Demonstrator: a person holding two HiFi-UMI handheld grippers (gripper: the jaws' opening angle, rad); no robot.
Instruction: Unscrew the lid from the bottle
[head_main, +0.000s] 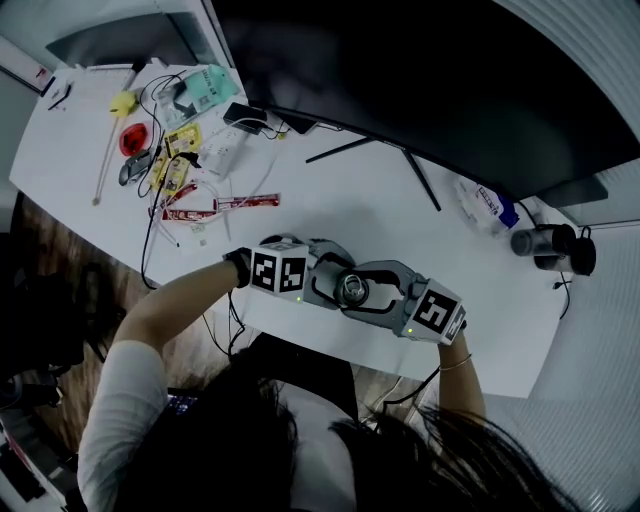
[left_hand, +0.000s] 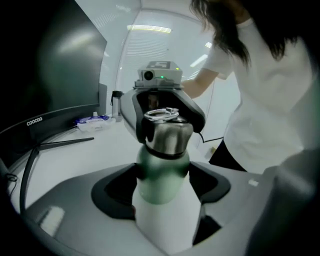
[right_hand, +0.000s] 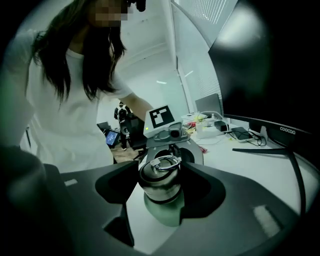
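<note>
A bottle (left_hand: 162, 187) with a green shoulder fading to a white body is held off the table in front of the person. Its steel lid (left_hand: 167, 135) carries a wire ring on top. My left gripper (left_hand: 162, 192) is shut on the bottle's white body. My right gripper (right_hand: 160, 187) faces it from the other side, shut on the steel lid (right_hand: 160, 177). From the head view I look down on the lid (head_main: 352, 290), with the left gripper (head_main: 338, 287) and right gripper (head_main: 366, 293) meeting around it above the table's near edge. The bottle's base is hidden.
The white table (head_main: 340, 210) holds packets, cables and a red object (head_main: 132, 140) at the far left. A dark monitor (head_main: 420, 70) on a thin-legged stand (head_main: 400, 150) fills the back. A wipes pack (head_main: 485, 205) and dark cups (head_main: 550, 245) sit at the right.
</note>
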